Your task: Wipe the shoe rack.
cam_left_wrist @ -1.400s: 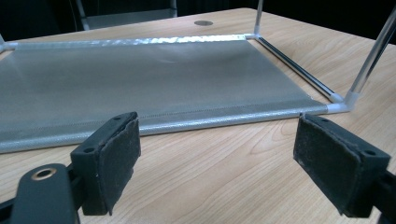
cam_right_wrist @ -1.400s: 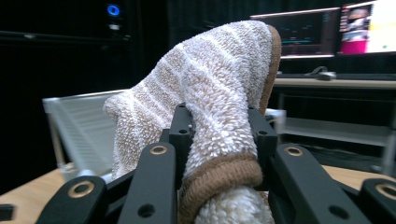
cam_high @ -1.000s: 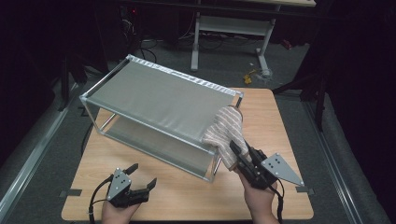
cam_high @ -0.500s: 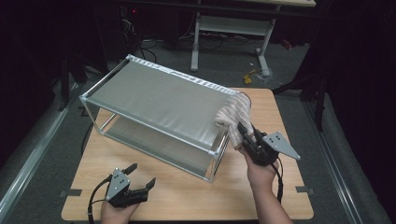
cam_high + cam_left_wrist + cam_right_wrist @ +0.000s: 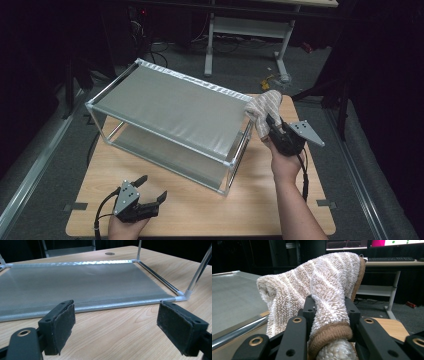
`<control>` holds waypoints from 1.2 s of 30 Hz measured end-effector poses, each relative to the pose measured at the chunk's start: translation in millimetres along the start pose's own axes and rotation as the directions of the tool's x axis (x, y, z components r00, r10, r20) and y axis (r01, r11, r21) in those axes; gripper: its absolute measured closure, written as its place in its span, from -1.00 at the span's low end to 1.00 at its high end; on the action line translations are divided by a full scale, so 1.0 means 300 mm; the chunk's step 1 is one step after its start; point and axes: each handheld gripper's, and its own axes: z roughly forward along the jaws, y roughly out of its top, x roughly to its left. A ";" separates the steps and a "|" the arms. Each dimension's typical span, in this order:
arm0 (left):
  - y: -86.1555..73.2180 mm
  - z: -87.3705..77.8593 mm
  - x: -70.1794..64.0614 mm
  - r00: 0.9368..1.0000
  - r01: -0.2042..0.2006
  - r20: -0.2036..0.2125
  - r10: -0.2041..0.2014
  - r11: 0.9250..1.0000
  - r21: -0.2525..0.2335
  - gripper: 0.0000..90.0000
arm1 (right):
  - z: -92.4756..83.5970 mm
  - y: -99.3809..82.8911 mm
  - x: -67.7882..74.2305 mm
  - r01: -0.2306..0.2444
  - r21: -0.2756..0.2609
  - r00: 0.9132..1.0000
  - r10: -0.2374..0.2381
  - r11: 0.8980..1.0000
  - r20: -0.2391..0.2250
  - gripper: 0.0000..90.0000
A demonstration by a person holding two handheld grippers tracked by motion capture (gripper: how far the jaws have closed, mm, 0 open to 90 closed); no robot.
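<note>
Towel (image 5: 264, 111) — striped, fluffy, brown-edged — is clamped between the jaws of the right gripper (image 5: 274, 128) and held at the right end of the rack (image 5: 170, 107), against its upper shelf's corner. Left gripper (image 5: 152, 197) is rested on the wooden table (image 5: 200, 210) near the front edge, jaws spread wide with nothing between them, pointed toward the rack's lower shelf (image 5: 75, 287).
</note>
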 end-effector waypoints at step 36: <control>0.003 0.007 -0.010 1.000 -0.004 0.012 0.004 1.000 0.000 -0.65 | -0.206 -0.046 0.172 0.021 -0.052 0.979 -0.031 0.998 -0.200 0.58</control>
